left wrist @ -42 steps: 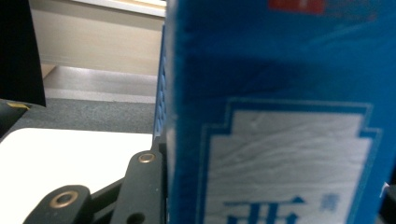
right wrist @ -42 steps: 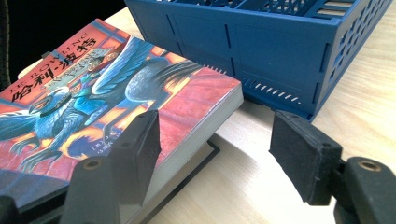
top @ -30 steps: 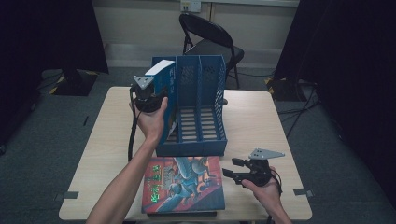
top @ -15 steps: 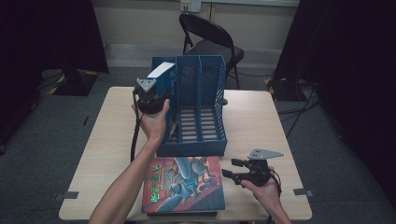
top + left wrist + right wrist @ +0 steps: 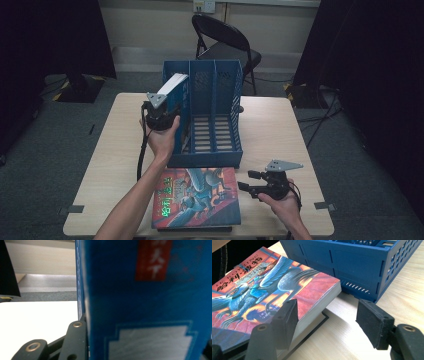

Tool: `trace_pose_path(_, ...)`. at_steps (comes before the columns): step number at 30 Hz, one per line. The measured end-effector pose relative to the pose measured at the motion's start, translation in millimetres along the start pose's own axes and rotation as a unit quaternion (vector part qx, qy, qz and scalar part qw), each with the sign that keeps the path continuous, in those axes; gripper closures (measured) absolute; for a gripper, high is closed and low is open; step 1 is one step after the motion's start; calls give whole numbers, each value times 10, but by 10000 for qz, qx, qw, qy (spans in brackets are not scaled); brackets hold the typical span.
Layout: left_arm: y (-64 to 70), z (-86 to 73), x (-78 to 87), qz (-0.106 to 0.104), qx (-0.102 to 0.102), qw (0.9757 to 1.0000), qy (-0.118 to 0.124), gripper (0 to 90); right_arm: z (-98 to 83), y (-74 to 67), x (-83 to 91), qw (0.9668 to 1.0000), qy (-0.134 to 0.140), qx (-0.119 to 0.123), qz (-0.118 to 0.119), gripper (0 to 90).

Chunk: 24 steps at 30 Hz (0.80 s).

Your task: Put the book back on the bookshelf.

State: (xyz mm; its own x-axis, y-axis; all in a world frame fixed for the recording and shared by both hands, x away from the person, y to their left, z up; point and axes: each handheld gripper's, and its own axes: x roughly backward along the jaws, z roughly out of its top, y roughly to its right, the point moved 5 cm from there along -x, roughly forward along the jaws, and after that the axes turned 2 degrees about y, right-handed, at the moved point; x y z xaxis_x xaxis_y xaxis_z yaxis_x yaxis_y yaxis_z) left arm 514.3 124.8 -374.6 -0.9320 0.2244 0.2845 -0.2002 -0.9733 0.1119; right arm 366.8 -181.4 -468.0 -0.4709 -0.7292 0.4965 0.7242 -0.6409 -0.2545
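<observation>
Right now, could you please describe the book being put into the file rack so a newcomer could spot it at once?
Find the blue file rack at the table's middle. In its leftmost slot, a blue-covered book stands upright, clamped by the left tool. Unlike the red-covered book lying flat in front of the rack, it stands on end.

Free room and obstacles around the blue file rack

We saw the blue file rack (image 5: 212, 120) standing mid-table, its tall back wall and dividers closing off everything behind it. The left gripper (image 5: 161, 116), clamped on a blue book (image 5: 174, 92), took up the rack's left compartment; the middle and right compartments stood free. In front of the rack the stacked books (image 5: 197, 197) blocked the near-left tabletop (image 5: 280, 130). To the rack's right we found bare table, where the right gripper (image 5: 246, 181) sat with jaws apart.
</observation>
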Motion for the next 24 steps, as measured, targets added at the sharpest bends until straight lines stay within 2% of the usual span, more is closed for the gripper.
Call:
trace_pose_path(4, 14, -44, 50, -81, -105, 9999, 27, 585, 1, -7, 5, 10000, 9, -4, -19, 334)
trace_pose_path(9, 18, -70, 102, -179, -150, 9997, 47, 546, -2, -2, -1, 10000, -11, 3, -19, 334)
trace_pose_path(12, 14, -103, 164, -329, -136, 9994, 40, 506, -3, 4, -2, 10000, -9, -5, -23, 334)
trace_pose_path(14, 17, -109, 175, -325, -176, 9993, 26, 501, -3, 3, -1, 10000, -8, -9, -26, 334)
trace_pose_path(16, 35, -111, 220, -485, -148, 9987, -65, 465, -3, 2, 0, 10000, -12, -5, -25, 334)
trace_pose_path(17, 35, -111, 220, -485, -148, 9987, -65, 455, -3, 2, 0, 10000, -12, -5, -25, 334)
trace_pose_path(18, 40, -114, 260, -601, -163, 9980, -63, 442, -5, -2, 1, 10000, -28, -2, -8, 334)
trace_pose_path(19, 40, -114, 260, -601, -163, 9980, -63, 427, -5, -2, 1, 10000, -28, -2, -8, 334)
trace_pose_path(21, 40, -115, 297, -731, -184, 9971, -77, 395, -6, -2, 2, 10000, -31, 3, -7, 334)
trace_pose_path(22, 46, -115, 334, -741, -292, 9968, -22, 391, -7, -2, 2, 10000, -35, -1, -11, 334)
trace_pose_path(24, 51, -115, 347, -785, -322, 9964, -9, 364, -9, -1, -3, 10000, -42, -8, -10, 333)
